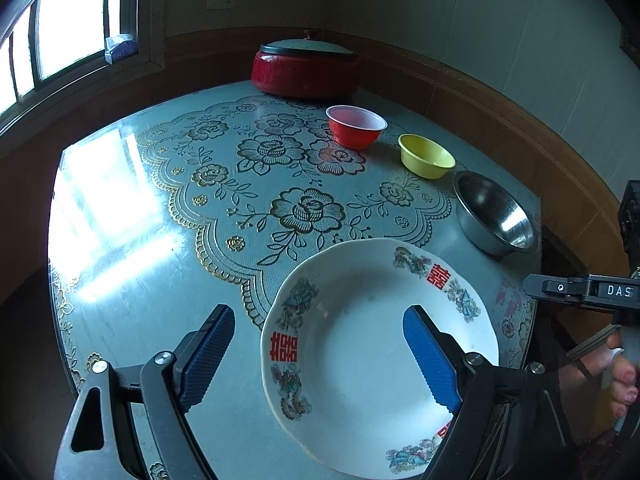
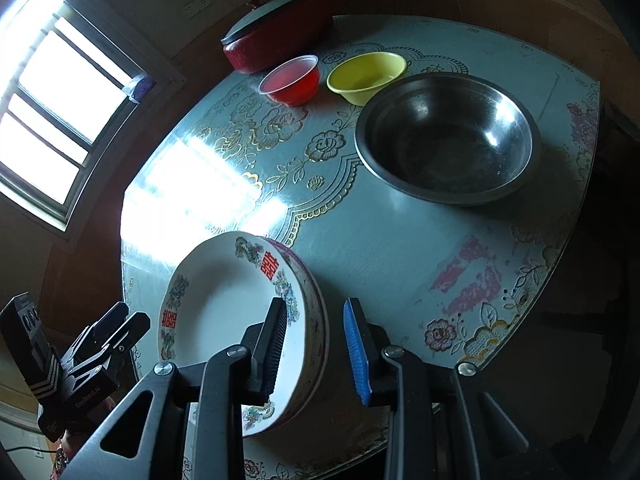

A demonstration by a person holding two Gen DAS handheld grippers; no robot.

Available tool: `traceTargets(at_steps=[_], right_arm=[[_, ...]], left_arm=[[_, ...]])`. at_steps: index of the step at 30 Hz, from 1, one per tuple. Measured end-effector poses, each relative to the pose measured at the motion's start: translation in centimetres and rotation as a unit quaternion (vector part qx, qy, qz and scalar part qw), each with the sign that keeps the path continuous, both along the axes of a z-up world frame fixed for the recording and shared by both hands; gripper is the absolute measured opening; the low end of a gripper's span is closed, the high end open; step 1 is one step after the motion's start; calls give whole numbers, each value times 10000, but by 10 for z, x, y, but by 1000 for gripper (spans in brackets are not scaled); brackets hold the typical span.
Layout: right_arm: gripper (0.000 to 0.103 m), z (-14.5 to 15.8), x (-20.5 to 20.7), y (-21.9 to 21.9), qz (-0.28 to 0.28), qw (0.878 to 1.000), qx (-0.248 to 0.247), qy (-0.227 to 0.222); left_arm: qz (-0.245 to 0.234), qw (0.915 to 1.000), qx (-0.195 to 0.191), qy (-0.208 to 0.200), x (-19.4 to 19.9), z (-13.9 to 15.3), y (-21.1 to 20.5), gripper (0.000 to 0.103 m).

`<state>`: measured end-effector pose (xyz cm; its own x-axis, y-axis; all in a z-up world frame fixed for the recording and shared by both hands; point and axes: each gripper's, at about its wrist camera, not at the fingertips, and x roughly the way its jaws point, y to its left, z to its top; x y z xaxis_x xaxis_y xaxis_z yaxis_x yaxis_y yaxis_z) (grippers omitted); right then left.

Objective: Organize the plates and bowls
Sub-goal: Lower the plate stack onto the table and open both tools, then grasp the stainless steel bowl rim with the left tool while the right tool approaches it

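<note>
A white plate (image 1: pixel 372 344) with red characters and flower prints lies at the table's near edge; in the right wrist view (image 2: pixel 224 320) it sits on top of other plates. My left gripper (image 1: pixel 320 356) is open, its jaws astride the plate's left rim. My right gripper (image 2: pixel 316 344) is open, its jaws astride the stack's right rim. A steel bowl (image 2: pixel 444 136), a yellow bowl (image 2: pixel 366 74) and a red bowl (image 2: pixel 292 80) stand in a row beyond the stack. They also show in the left wrist view: steel (image 1: pixel 494 214), yellow (image 1: pixel 426 156), red (image 1: pixel 356 126).
A red lidded pot (image 1: pixel 306 66) stands at the table's far edge by the wall. The round table (image 1: pixel 132 216) has a glossy flowered cover. A window is at the left. The table edge is close on the right, past the steel bowl.
</note>
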<state>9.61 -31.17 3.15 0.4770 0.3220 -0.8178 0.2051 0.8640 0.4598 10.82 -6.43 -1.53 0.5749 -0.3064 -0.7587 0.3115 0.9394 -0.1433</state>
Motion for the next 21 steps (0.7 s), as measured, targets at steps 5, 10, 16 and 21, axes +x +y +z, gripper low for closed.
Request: traceTargets(at_steps=[5, 10, 16, 21], right_arm=[[29, 5, 3, -20, -111, 9999, -38, -34], [29, 11, 5, -42, -323, 9994, -22, -145], [34, 21, 12, -75, -629, 9968, -324, -377], [40, 22, 22, -117, -968, 9926, -580, -442]], left_arm=[[-112, 9999, 35, -29, 7, 9, -17, 87], [-223, 9997, -29, -14, 16, 16, -37, 90], [-438, 9990, -106, 1, 30, 24, -71, 92], [-579, 9983, -101, 21, 49, 29, -106, 95]])
